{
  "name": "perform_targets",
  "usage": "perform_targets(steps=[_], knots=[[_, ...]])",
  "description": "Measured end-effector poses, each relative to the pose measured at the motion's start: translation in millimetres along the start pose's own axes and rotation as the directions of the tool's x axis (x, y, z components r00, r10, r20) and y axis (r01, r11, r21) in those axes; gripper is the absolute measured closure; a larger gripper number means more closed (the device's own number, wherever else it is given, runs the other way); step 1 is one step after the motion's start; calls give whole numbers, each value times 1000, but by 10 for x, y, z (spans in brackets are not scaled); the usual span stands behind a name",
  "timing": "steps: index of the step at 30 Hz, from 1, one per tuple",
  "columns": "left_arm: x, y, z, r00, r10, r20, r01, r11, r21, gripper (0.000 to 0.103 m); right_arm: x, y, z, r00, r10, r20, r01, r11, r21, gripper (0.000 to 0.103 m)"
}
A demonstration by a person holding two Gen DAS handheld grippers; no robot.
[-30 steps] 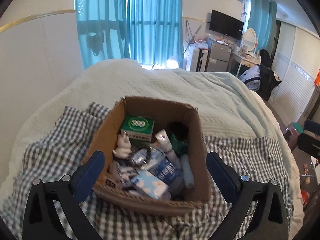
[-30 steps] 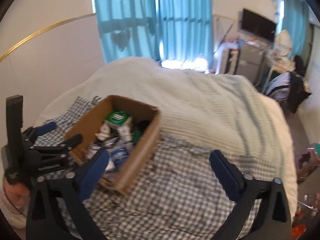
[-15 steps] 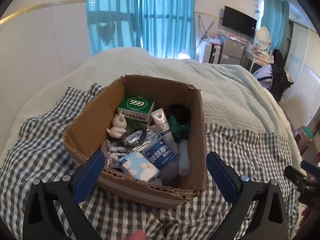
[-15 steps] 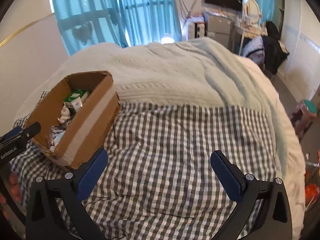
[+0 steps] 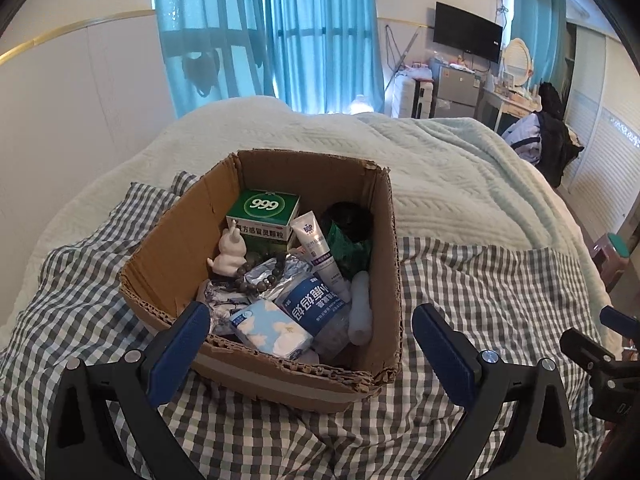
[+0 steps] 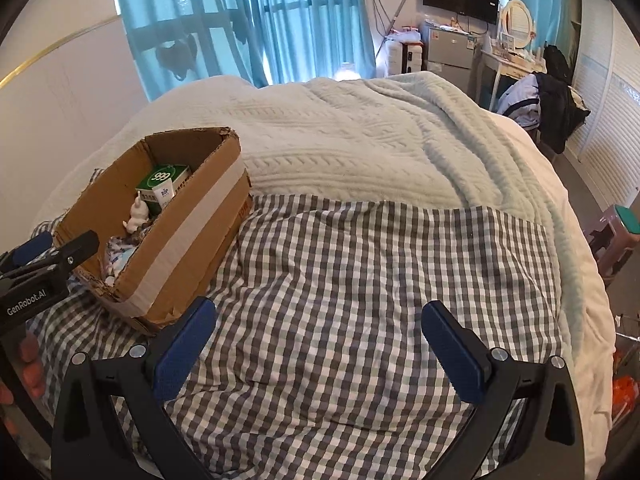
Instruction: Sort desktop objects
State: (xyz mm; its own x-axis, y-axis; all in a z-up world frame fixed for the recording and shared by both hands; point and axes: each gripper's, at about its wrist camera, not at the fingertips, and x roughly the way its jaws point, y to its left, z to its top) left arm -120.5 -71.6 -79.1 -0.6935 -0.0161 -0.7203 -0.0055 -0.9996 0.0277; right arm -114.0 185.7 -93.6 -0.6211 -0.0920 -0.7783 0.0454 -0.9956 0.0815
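a cardboard box (image 5: 276,372) is seen standing on a checked cloth (image 5: 480,292) spread over the near part of a bed; the far part is covered by a pale knitted blanket (image 5: 440,168). the box rim is torn and ragged along its near and right edges. inside, a green 999 carton (image 5: 262,216) is stood at the far wall, a white figurine (image 5: 230,258) just in front of it, a white tube (image 5: 320,256) leaned to its right, a bead bracelet (image 5: 260,274) over foil packs, and a blue tissue pack (image 5: 272,330) against the near wall. a dark object at the far right corner cannot be identified.

the left gripper (image 5: 310,344) is held over the near rim, jaws spread wide and nothing between them; the left pad overlaps the near left corner in view.

the right gripper (image 6: 318,354) is held over bare checked cloth to the right of the box, jaws spread and empty. open cloth is noted from the box's right wall to the right edge of the bed.
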Motion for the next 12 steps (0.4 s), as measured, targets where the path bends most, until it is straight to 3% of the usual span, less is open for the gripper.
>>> perform_targets(steps=[12], knots=[[76,-46,-64,999,5,-32,-4,1000,23,0,11,-3,-1,1000,1,-4,-1,1000,6,0]])
